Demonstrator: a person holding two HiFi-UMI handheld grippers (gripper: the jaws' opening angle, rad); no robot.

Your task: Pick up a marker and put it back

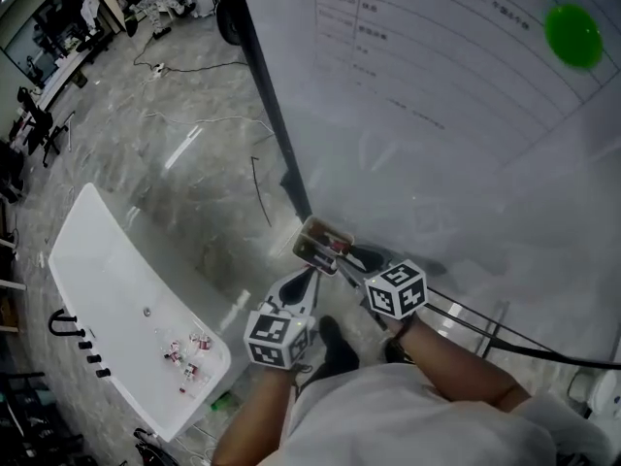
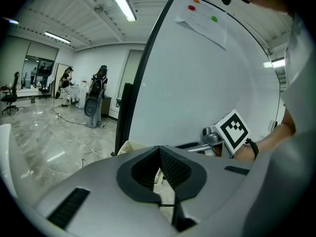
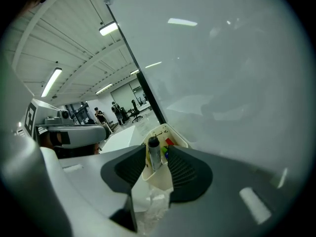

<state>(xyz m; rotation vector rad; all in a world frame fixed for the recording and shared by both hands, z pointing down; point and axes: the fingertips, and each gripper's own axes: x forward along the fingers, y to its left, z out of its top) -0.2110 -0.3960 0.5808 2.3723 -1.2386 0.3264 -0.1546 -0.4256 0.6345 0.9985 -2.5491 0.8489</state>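
Marker: dark cap, grey body, standing upright in a cream holder.
Marker against claw: the marker rises in the gap between the two jaws of the right claw, its cap level with their tips; a sliver of space shows on each side, so neither pad presses on it.
Right claw state: jaws spread wide apart, gripping nothing.
Holder: open-topped, sitting against the whiteboard near its dark edge frame; small red, green and blue pieces lie in it behind the marker, too small to tell what they are.
Head view: the holder sits just ahead of both claws, the right claw reaching to its near rim.
Left claw: jaws together at the tips, nothing between them; it is held just beside the holder, on the side away from the board.
Whiteboard: a printed sheet and a green magnet high on its face.
Floor: glossy grey, with loose cables.
Counter: long and white, well apart to the person's left, a few small items on it.
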